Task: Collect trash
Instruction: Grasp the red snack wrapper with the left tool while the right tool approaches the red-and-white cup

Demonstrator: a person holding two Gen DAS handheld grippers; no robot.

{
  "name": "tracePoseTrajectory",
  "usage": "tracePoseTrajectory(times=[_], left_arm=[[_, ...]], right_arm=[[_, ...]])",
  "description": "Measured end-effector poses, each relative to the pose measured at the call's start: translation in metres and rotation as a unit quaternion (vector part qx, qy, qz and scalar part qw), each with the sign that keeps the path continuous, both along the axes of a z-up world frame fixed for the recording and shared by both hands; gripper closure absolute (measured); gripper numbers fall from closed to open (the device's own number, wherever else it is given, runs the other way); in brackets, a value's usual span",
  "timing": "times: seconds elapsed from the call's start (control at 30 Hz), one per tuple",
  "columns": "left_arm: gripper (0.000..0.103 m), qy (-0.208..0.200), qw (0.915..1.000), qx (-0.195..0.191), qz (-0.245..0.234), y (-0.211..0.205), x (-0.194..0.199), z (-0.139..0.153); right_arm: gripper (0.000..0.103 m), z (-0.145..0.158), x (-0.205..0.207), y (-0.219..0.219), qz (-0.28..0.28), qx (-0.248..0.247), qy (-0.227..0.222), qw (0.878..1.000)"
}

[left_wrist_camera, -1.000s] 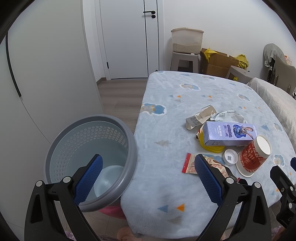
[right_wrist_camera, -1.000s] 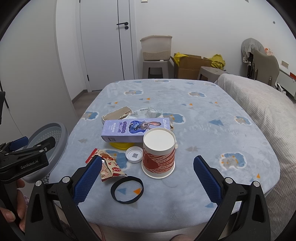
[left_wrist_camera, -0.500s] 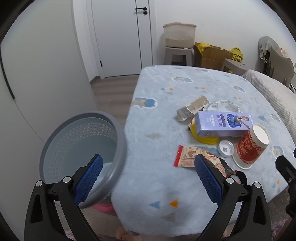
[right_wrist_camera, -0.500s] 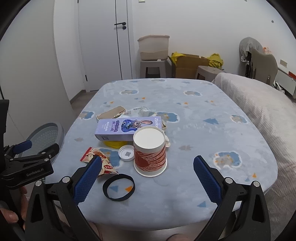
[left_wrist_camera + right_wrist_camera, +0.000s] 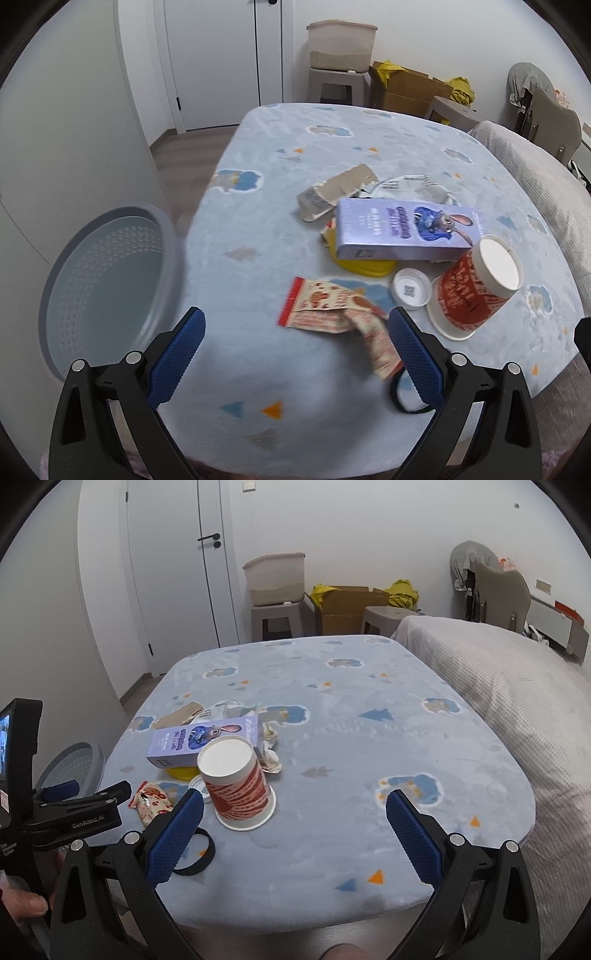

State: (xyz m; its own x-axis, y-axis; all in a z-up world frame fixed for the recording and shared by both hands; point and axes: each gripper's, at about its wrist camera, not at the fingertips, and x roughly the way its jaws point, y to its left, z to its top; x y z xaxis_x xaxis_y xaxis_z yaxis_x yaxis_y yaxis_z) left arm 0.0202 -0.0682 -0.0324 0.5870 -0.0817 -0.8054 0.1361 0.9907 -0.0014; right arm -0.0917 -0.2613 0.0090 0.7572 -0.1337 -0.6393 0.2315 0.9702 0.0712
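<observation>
From the left wrist, the snack wrapper (image 5: 334, 314) lies flat just ahead of the wide-open left gripper (image 5: 293, 352), long axis crosswise, on the blue table cover (image 5: 258, 206); wastebasket (image 5: 107, 273) leftward. From the right wrist, the right gripper (image 5: 295, 836) gapes empty behind the upturned red cup (image 5: 238, 781).

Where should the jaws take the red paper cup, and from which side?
The red paper cup stands upside down, wide rim on the cloth, narrow base up. Probably best to grip across its tapered wall near mid-height, coming in level from the near table edge, where the right gripper is open and nothing blocks that side; the purple box crowds the far side.
</observation>
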Motion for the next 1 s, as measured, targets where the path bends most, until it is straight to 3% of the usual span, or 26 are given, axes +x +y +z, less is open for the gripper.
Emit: tracePoseTrajectory(times=[0.3, 0.57, 0.67, 0.73, 1.0], left_arm=[[0.008, 0.043, 0.9990, -0.005, 0.008, -0.030, 0.021, -0.026], [0.009, 0.060, 0.9981, -0.005, 0.016, -0.021, 0.021, -0.041], [0.025, 0.062, 0.9977, -0.023, 0.010, -0.014, 0.021, -0.042], [0.044, 0.072, 0.9969, -0.033, 0.004, -0.011, 0.021, -0.044], [0.074, 0.061, 0.9963, -0.056, -0.019, -0.002, 0.011, -0.038]], right_arm=[[0.006, 0.001, -0.006, -0.024, -0.008, 0.033, -0.006, 0.999], [0.006, 0.002, -0.010, -0.028, -0.002, 0.044, -0.010, 0.999], [0.006, 0.001, -0.010, -0.027, 0.001, 0.045, -0.008, 0.999], [0.006, 0.000, -0.009, -0.024, 0.004, 0.043, -0.006, 0.999], [0.006, -0.005, -0.004, -0.014, 0.022, 0.039, 0.004, 0.999]])
